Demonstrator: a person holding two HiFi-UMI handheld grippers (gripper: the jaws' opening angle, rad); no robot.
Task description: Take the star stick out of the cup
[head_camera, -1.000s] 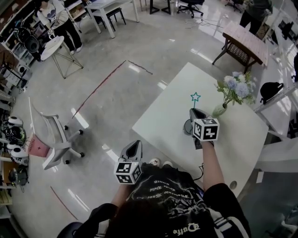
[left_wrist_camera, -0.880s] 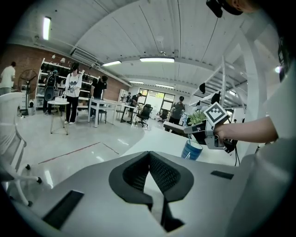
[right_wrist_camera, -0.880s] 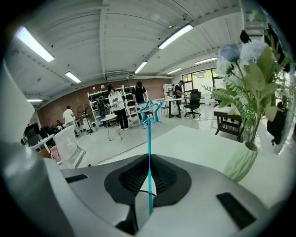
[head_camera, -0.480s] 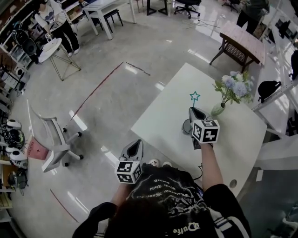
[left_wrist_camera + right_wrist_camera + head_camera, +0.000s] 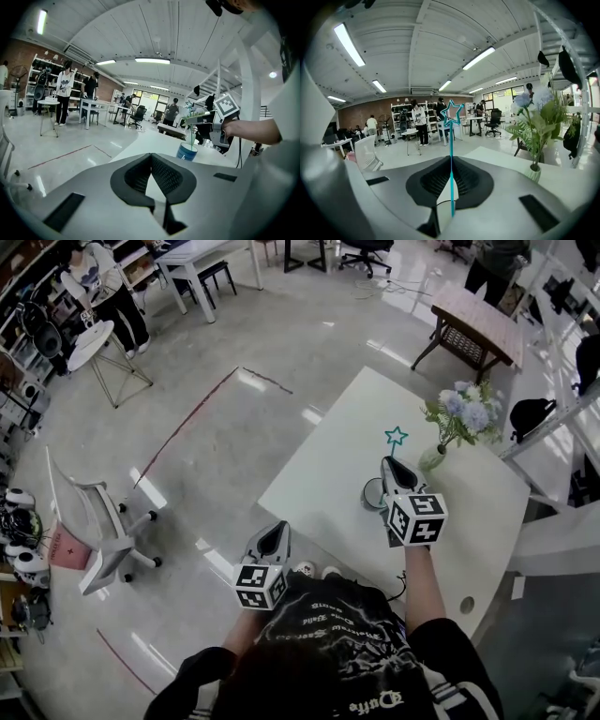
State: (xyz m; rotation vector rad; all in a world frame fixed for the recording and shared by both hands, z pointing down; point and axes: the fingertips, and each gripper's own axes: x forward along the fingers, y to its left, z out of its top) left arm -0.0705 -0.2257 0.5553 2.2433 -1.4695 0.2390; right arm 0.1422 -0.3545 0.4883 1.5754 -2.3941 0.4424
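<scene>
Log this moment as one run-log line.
right tool: shut on star stick | stick's lower end: in cup | left tool: shut, empty | step: lift-out not done

We had the cup (image 5: 373, 495) near the middle of the tabletop (image 5: 319, 474), with the star stick (image 5: 396, 438) upright over it in the right gripper (image 5: 390, 465). The vase (image 5: 432, 458) stood behind, rightward, toward the far edge. The left gripper (image 5: 274, 532) hung beyond the near-left edge, over the floor (image 5: 234, 427).
</scene>
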